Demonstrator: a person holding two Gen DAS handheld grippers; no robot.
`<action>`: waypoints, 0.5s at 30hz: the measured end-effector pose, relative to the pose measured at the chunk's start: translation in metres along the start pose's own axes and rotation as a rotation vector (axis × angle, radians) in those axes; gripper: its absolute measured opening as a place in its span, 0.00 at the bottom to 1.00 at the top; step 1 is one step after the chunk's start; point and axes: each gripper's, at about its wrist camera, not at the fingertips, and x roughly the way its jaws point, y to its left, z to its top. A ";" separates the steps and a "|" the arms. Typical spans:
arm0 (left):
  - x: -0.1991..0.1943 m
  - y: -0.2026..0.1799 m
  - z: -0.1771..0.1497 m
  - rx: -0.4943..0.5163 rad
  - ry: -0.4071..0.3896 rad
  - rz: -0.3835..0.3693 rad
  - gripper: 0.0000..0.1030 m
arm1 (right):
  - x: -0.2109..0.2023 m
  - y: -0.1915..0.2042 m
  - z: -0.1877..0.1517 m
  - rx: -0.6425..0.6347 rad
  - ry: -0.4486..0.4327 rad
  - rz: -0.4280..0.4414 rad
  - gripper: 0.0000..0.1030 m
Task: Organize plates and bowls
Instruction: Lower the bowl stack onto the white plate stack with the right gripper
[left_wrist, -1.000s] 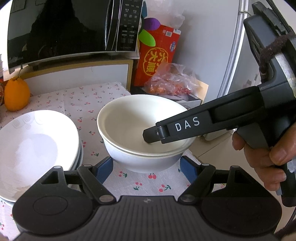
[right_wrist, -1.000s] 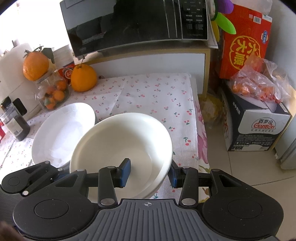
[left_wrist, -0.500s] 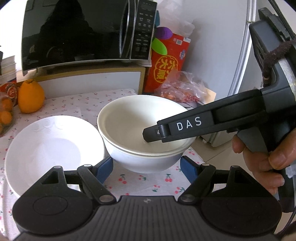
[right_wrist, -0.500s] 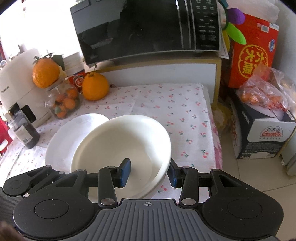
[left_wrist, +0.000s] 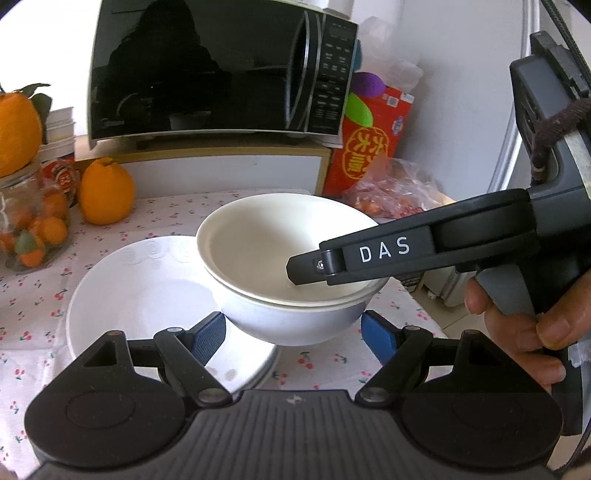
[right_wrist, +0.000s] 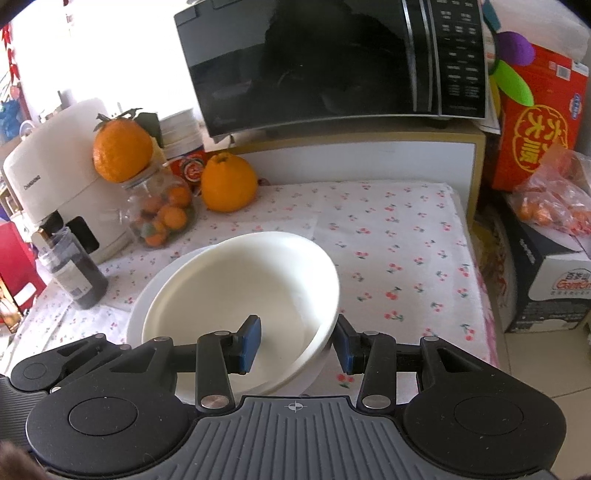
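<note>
We hold the two nested bowls (left_wrist: 291, 280) in the centre of the left wrist view, lifted over the near edge of the white plate (left_wrist: 147, 306), which lies lower left on the cherry-print tablecloth (right_wrist: 399, 251). The left gripper (left_wrist: 293, 332) stands wide, its blue pads flanking the outer bowl's base; whether they press on it we cannot tell. The right gripper (right_wrist: 297, 343) is part-closed across the bowls' rim at lower centre of its view, one pad (right_wrist: 249, 343) inside the inner bowl and the other outside the wall, so we judge that it carries the load. The bowls look tilted in that view.

The step in hand appears to be carrying the bowls to sit on the plate. To do it well, we would level the rim before lowering, centre the base over the plate's well, keep both hands moving together, and release the rim only once the base rests flat. The orange (right_wrist: 229, 184) and the jar of small fruit (right_wrist: 159, 210) at upper left stand well apart.
</note>
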 end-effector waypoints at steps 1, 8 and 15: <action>-0.001 0.002 0.000 -0.002 0.000 0.004 0.76 | 0.002 0.002 0.001 -0.001 0.001 0.004 0.40; -0.002 0.016 0.002 -0.021 -0.002 0.034 0.76 | 0.016 0.018 0.004 -0.011 0.012 0.022 0.40; -0.003 0.029 0.000 -0.032 0.004 0.060 0.76 | 0.030 0.034 0.006 -0.020 0.023 0.032 0.40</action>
